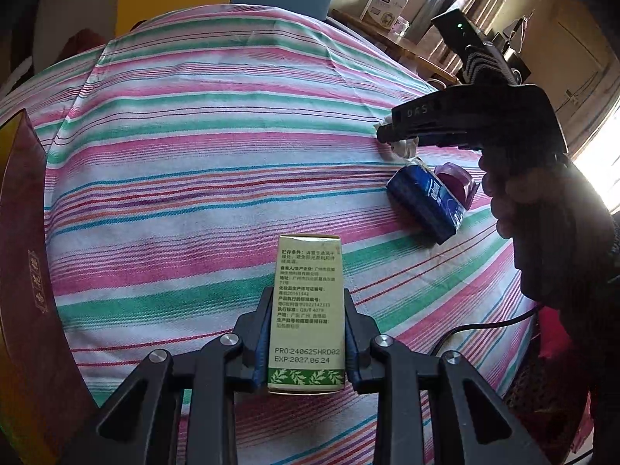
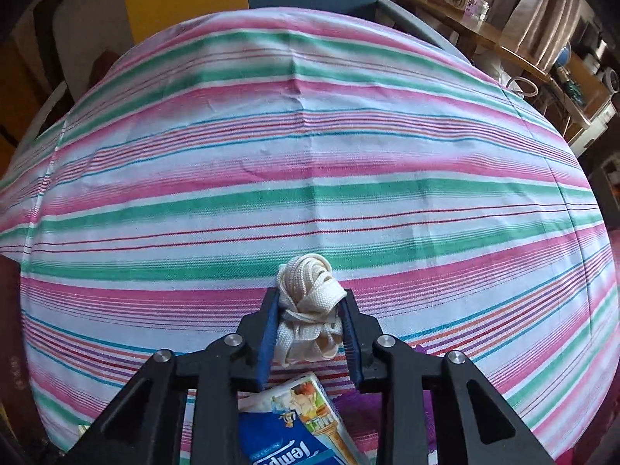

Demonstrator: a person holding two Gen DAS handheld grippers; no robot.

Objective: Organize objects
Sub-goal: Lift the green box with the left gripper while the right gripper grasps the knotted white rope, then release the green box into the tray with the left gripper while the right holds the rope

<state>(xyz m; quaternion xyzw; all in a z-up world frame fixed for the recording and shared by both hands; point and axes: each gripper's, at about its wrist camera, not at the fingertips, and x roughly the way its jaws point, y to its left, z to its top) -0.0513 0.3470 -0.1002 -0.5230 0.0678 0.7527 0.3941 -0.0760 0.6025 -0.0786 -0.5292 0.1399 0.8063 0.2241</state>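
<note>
Jaws clamp both finds — left, a pale green box [image 1: 306, 310]; right, a cream knotted lace bundle [image 2: 310, 310].

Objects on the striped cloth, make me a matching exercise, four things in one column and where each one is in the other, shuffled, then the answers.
Things:
1. green-and-cream box
2. bundle of white cord
3. blue tissue pack
4. purple container

Places:
A. lying on the cloth, beside the purple container
B. clamped in the left gripper
C. behind the tissue pack, partly hidden
D. clamped in the right gripper

Pairs: 1-B, 2-D, 3-A, 4-C
</note>
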